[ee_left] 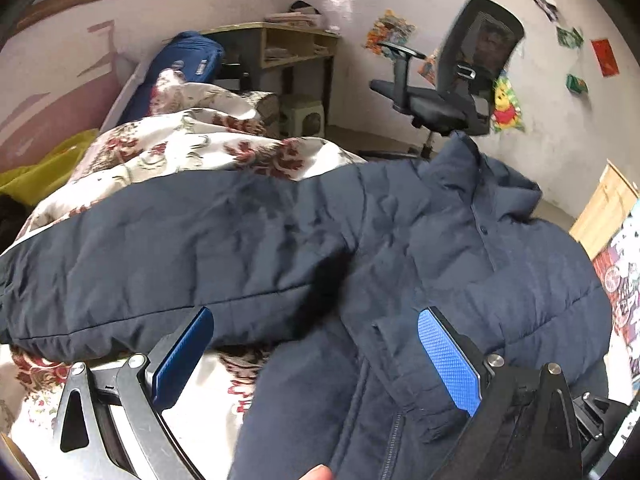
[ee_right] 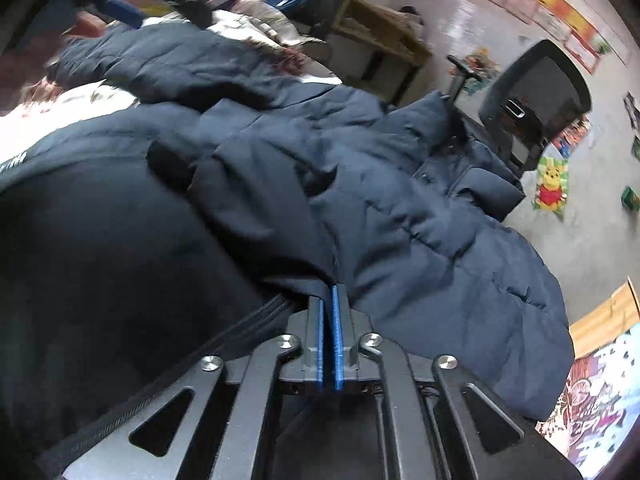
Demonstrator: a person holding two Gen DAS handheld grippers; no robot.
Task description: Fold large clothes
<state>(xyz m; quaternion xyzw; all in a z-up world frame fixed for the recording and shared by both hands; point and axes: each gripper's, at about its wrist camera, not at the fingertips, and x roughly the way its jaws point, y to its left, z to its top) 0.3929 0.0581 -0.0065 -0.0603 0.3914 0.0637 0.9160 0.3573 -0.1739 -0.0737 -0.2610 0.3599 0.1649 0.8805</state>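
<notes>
A large navy puffer jacket [ee_left: 240,240] lies spread over a floral bedspread [ee_left: 180,148], one sleeve stretched to the left and the collar toward the right. My left gripper [ee_left: 316,314] hovers just over its chest, open wide, with nothing between the blue pads [ee_left: 448,360]. In the right wrist view the jacket [ee_right: 400,220] is bunched in folds. My right gripper [ee_right: 328,286] has its pads a narrow slit apart, and a fold of the jacket covers the tips, so a grip cannot be made out. A black zipped garment [ee_right: 100,260] fills the left of that view.
A black office chair [ee_left: 460,80] stands beyond the bed, by a wall with posters. A wooden desk [ee_left: 288,44], a blue bag [ee_left: 188,60] and a green stool [ee_left: 304,116] are at the back. A wooden board [ee_left: 600,208] leans at the right. A fingertip [ee_left: 316,472] shows below.
</notes>
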